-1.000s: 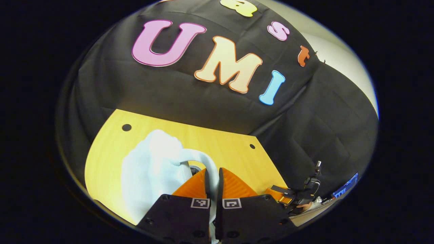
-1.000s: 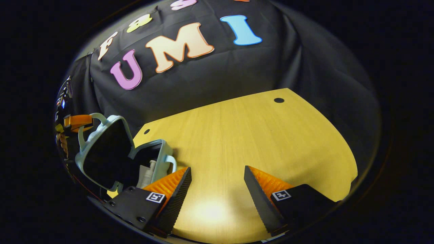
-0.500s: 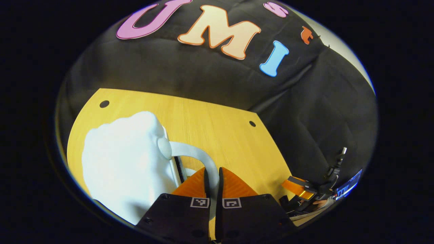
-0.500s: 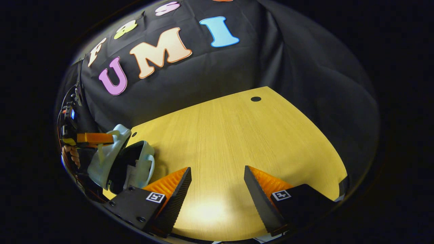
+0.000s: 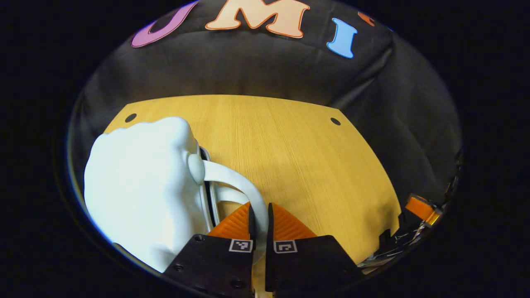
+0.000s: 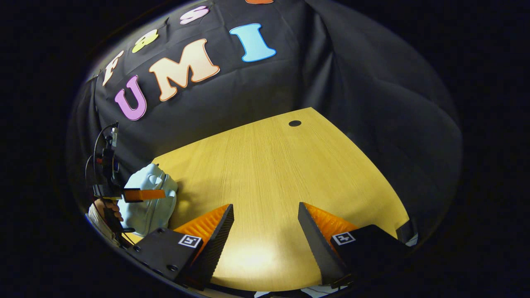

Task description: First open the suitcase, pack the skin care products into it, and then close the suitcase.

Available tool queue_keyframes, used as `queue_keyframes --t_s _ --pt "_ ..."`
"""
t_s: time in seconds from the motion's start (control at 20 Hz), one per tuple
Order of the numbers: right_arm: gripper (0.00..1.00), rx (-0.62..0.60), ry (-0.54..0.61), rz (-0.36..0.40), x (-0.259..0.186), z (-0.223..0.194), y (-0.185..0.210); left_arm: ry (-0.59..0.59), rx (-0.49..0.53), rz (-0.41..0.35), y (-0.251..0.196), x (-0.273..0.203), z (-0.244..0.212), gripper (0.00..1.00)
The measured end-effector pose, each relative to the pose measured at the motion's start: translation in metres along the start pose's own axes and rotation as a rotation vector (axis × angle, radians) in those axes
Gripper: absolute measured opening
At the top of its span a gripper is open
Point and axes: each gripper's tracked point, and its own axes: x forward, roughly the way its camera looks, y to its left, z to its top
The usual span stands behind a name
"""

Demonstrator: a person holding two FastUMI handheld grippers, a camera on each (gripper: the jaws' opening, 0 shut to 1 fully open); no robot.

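A pale blue suitcase (image 5: 140, 186) lies on the wooden table (image 5: 298, 157) at the left of the left gripper view, its lid down with only a thin dark seam showing. My left gripper (image 5: 259, 215) is shut on the lid's curved handle (image 5: 236, 182). In the right gripper view the same suitcase (image 6: 147, 203) sits at the far left with the left gripper (image 6: 143, 194) over it, held by a hand (image 6: 101, 211). My right gripper (image 6: 265, 225) hangs open above bare table, well to the right of the suitcase. The skin care products are hidden.
Black cloth walls close in the table (image 6: 281, 174) at the back and both sides. Small round holes (image 6: 295, 123) mark the tabletop's far corners. A cable (image 6: 97, 145) runs up from the far gripper. Bare wood lies ahead of the right gripper.
The left gripper has swung the lid down by its handle, from wide open to almost flat on the lower half. The bottles inside are now covered. The right gripper stayed open and drifted slightly.
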Motion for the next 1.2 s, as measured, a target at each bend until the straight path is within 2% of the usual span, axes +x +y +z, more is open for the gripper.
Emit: queue_keyframes --t_s 0.1,0.15,0.25,0.35,0.4,0.55,0.6,0.75,0.85,0.95,1.2 --pt "0.95 -0.008 -0.015 0.018 -0.002 0.008 -0.004 -0.054 0.059 0.113 0.006 -0.005 0.003 0.12" --pt "0.98 -0.016 -0.021 0.031 -0.003 0.012 -0.005 -0.158 0.069 0.162 0.006 -0.018 0.023 0.22" --pt "0.98 -0.045 -0.046 0.059 -0.005 0.022 -0.003 -0.415 0.066 0.232 -0.001 -0.057 0.076 0.65" --pt "0.98 -0.070 -0.100 0.099 -0.013 0.042 0.008 -0.558 0.060 0.273 -0.020 -0.100 0.107 0.83" --pt "0.99 -0.085 -0.154 0.116 -0.021 0.057 0.016 -0.594 0.063 0.298 -0.025 -0.112 0.118 1.00" --pt "0.96 -0.163 -0.359 0.160 -0.063 0.116 0.055 -0.718 0.110 0.299 -0.047 -0.169 0.135 0.98" --pt "0.99 -0.185 -0.434 0.175 -0.079 0.134 0.070 -0.739 0.120 0.297 -0.055 -0.187 0.139 0.97" --pt "0.99 -0.221 -0.603 0.185 -0.119 0.172 0.110 -0.814 0.132 0.262 -0.075 -0.235 0.142 0.97" --pt "0.96 -0.220 -0.669 0.185 -0.140 0.183 0.126 -0.857 0.119 0.232 -0.077 -0.256 0.143 0.96" --pt "0.99 -0.241 -0.733 0.161 -0.160 0.189 0.130 -0.898 0.106 0.214 -0.078 -0.273 0.144 0.97" --pt "0.99 -0.236 -0.787 0.110 -0.192 0.192 0.132 -0.932 0.137 0.223 -0.069 -0.298 0.151 0.96"
